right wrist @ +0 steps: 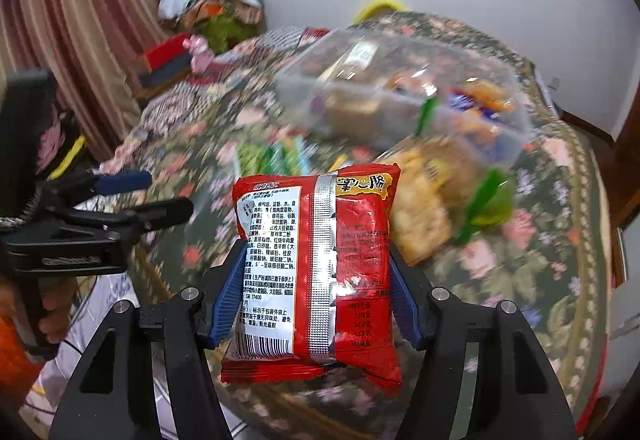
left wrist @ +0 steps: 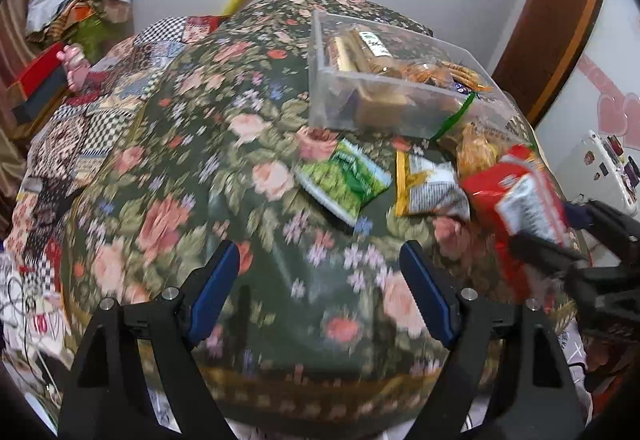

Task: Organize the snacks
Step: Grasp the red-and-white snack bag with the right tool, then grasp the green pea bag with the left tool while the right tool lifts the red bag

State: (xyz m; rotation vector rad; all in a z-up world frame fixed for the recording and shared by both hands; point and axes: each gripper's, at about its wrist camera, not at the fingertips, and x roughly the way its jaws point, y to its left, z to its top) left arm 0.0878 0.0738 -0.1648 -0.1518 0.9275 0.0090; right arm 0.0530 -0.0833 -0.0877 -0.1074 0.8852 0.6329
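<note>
My right gripper [right wrist: 316, 280] is shut on a red snack packet [right wrist: 316, 264], held upright above the floral table, back side with white label facing the camera. The same packet [left wrist: 516, 199] shows at the right in the left wrist view, with the right gripper [left wrist: 560, 244] behind it. My left gripper [left wrist: 320, 264] is open and empty over bare cloth; it also shows in the right wrist view [right wrist: 156, 195]. A clear plastic box [left wrist: 384, 79] holding several snacks stands at the back. A green packet [left wrist: 344, 179] and a yellow-white packet [left wrist: 428, 187] lie before it.
A round table under a floral cloth [left wrist: 192, 167]. A clear bag of yellow snacks with a green clip [right wrist: 440, 211] lies by the box. A bed with patchwork cover and clutter [left wrist: 80, 79] lies left. A white fridge [left wrist: 600, 159] stands right.
</note>
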